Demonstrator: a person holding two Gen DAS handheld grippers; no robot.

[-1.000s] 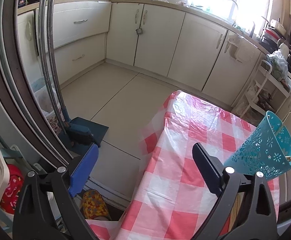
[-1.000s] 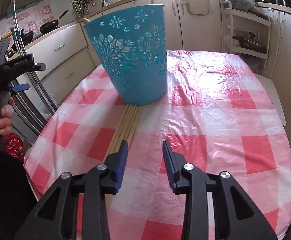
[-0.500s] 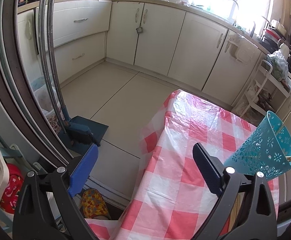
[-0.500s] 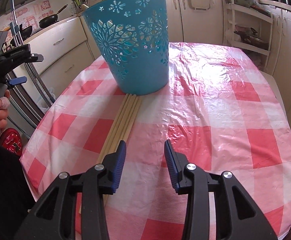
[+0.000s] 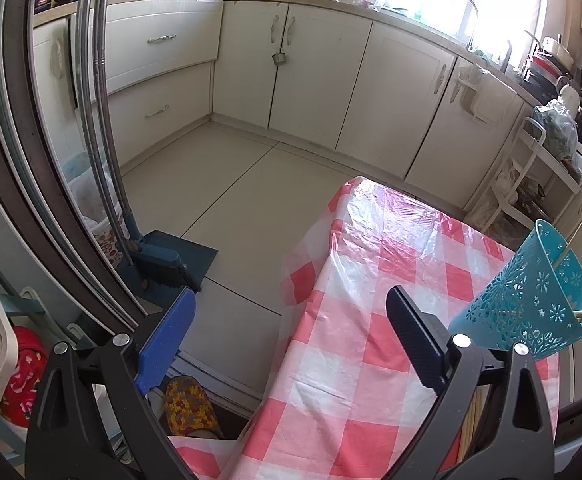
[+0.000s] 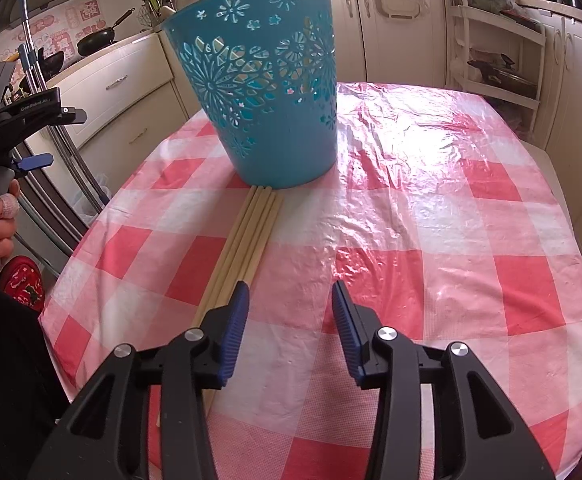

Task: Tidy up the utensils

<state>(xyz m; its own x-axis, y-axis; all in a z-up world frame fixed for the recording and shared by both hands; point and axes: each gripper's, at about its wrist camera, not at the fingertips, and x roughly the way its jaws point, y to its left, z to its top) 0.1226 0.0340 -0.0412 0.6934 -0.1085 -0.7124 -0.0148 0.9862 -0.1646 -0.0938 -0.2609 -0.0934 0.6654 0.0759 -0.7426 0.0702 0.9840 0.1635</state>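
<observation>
Left claw (image 6: 31, 136), marked "GenRobot.AI", gapes wide; right claw (image 6: 289, 320) has been widening, empty, beside chopsticks (image 6: 251, 232).

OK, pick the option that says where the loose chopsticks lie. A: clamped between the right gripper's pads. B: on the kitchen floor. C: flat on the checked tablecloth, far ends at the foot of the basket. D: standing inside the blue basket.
C: the chopsticks lie side by side on the tablecloth, running up to the base of the blue basket; the right gripper is empty.
</observation>
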